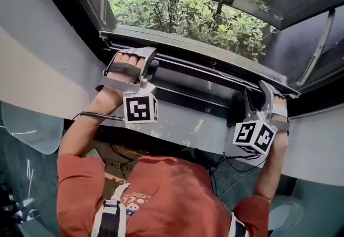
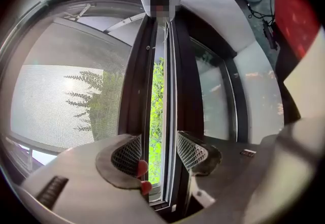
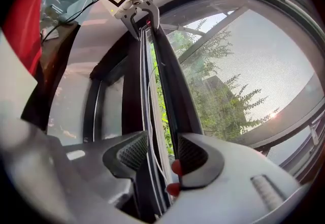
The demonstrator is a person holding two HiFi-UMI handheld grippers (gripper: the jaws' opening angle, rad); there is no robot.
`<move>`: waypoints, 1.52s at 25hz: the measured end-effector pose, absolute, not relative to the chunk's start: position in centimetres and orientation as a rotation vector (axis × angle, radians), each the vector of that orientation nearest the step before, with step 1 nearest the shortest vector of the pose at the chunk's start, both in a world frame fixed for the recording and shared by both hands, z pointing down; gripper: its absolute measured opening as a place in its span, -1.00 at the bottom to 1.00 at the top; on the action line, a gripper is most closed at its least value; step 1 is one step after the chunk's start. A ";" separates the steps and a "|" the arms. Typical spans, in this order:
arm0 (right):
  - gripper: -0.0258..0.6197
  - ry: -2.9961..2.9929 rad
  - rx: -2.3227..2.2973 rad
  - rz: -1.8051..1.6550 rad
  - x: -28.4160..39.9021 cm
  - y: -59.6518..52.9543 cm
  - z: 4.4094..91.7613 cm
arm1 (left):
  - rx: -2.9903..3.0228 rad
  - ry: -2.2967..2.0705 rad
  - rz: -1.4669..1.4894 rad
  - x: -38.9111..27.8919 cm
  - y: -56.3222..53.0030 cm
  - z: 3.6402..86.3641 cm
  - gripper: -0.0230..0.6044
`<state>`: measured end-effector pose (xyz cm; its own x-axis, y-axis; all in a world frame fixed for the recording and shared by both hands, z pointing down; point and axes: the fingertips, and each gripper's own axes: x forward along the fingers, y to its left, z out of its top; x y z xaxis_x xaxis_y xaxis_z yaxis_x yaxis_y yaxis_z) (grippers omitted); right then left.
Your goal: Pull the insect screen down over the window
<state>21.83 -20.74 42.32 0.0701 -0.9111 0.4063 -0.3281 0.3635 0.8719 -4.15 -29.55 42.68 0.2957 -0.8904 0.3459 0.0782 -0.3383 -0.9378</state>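
At the sill nearest us, the left hand-held gripper (image 2: pixel 158 159) is closed narrow on the screen's bottom bar (image 1: pixel 203 76). The right hand-held gripper (image 3: pixel 162 159) clamps that same bar toward its other end, so the 2 sit well apart. Just past the jaws we see a thin strip of green beside the dark window frame (image 2: pixel 185 91). Beyond, the insect screen (image 2: pixel 61 106) spreads its grey mesh over the opening, with shrubs (image 1: pixel 183 13) outside.
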 end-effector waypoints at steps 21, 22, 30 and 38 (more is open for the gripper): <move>-0.33 -1.554 1.148 -0.518 21.6 -20.5 46.3 | -1.661 0.717 -1.271 -4.2 -29.2 46.8 -0.22; -0.33 -1.554 1.142 -0.512 21.6 -20.5 46.7 | -1.667 0.710 -1.273 -4.2 -29.2 47.1 -0.22; -0.33 -1.554 1.160 -0.509 21.6 -20.5 47.3 | -1.688 0.700 -1.269 -4.2 -29.1 47.6 -0.23; -0.42 -1.598 1.225 -0.529 21.8 -21.3 46.8 | -1.653 0.709 -1.291 -3.9 -30.1 47.7 -0.25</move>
